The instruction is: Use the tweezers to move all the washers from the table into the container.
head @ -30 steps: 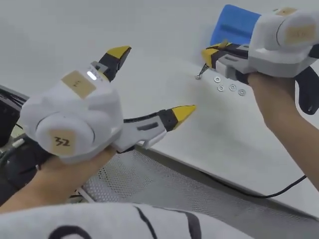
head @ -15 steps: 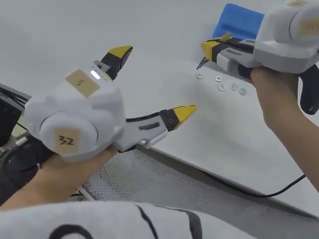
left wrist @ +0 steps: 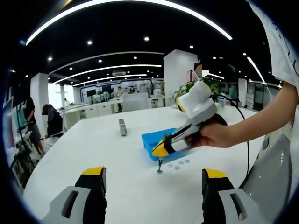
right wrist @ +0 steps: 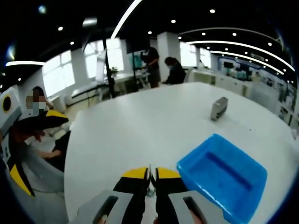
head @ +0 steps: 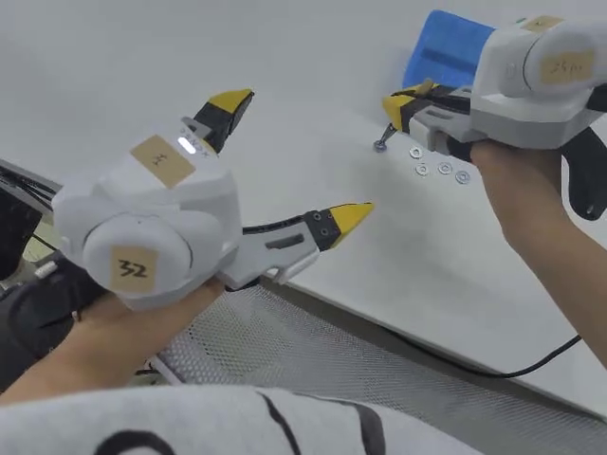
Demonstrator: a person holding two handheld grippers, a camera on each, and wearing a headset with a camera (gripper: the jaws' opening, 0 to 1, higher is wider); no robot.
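**Head view.** The left gripper (head: 291, 156) is held over the near edge of the white table (head: 446, 256). Its yellow-tipped jaws are spread wide, with nothing between them. The right gripper (head: 398, 102) is farther out over the table, with its jaws pressed together on the tweezers (head: 384, 136), which point steeply down to the surface. The tweezer tips meet a single washer (head: 379, 146); whether they pinch it or merely touch it is too small to tell. Four more washers (head: 444, 168) lie flat on the table in a loose group just beside it, below the right gripper's body and apart from one another. The blue container (head: 444, 45) stands on the table just beyond the right gripper, near the group. A black cable (head: 493, 365) runs along the table's near edge under the right forearm.

**Right gripper view.** The container sits to the right of the closed jaws, open side up. A small grey object (right wrist: 218, 108) rests on the table well beyond it
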